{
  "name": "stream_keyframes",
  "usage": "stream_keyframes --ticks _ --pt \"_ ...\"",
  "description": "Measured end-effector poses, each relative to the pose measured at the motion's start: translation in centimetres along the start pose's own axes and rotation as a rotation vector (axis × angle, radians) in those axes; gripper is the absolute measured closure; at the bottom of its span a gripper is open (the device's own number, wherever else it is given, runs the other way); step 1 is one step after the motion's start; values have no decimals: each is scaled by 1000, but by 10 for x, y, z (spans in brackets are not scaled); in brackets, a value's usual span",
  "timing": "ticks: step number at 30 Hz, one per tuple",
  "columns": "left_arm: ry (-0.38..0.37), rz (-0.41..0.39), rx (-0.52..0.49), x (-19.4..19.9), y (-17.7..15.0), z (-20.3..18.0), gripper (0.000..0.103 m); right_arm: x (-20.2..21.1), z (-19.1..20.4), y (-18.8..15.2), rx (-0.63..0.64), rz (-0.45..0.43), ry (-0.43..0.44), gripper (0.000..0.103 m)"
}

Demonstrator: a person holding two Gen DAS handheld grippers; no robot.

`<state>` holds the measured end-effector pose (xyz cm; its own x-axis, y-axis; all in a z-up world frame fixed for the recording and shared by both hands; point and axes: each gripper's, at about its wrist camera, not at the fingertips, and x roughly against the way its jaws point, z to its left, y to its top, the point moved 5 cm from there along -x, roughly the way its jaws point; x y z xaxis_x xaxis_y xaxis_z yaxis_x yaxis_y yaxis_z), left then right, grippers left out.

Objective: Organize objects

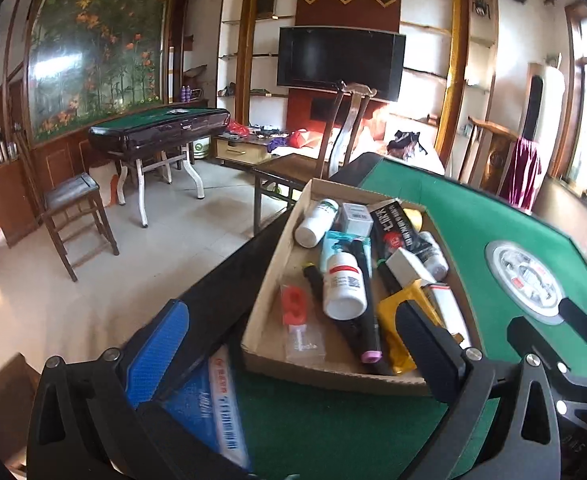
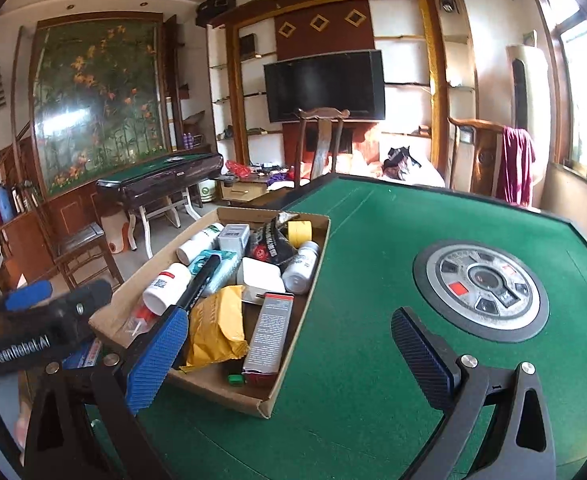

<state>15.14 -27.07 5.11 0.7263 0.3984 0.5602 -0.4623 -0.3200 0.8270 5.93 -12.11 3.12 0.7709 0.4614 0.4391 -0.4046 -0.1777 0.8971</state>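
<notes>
At the near left corner of the cardboard tray [image 1: 277,364] on the green surface [image 2: 373,240], a blue-and-white flat packet [image 1: 213,404] lies under the left gripper [image 1: 293,344], whose fingers gape wide on nothing; it looks light and slippery, best pinched by an edge, though its print is blurred and its lower end cut off. Right of the tray, the right gripper [image 2: 289,360] hangs equally wide and empty, and the piled bottles hide what lies beneath.
</notes>
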Motion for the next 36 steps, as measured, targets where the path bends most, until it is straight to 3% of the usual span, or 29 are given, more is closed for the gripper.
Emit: stream_keyframes --ticks 4,9,12,15,18,23,36 --pt "75 -52 -66 8 6 3 0 3 10 -1 16 -17 43 0" --pt "-22 -39 -45 10 8 3 0 -1 11 -6 12 -4 68 0" --pt "-39 -40 -53 10 7 1 0 0 9 -6 10 -14 77 0" --pt "-24 -52 -82 11 5 -3 0 4 12 -6 13 -28 88 0" --pt "46 -85 -122 17 2 -7 0 6 16 -5 23 -34 98 0" --pt "8 -79 -101 18 2 -5 0 4 14 -6 14 -29 103 0" --pt "69 -76 -106 13 0 2 0 3 13 -6 11 -25 102 0"
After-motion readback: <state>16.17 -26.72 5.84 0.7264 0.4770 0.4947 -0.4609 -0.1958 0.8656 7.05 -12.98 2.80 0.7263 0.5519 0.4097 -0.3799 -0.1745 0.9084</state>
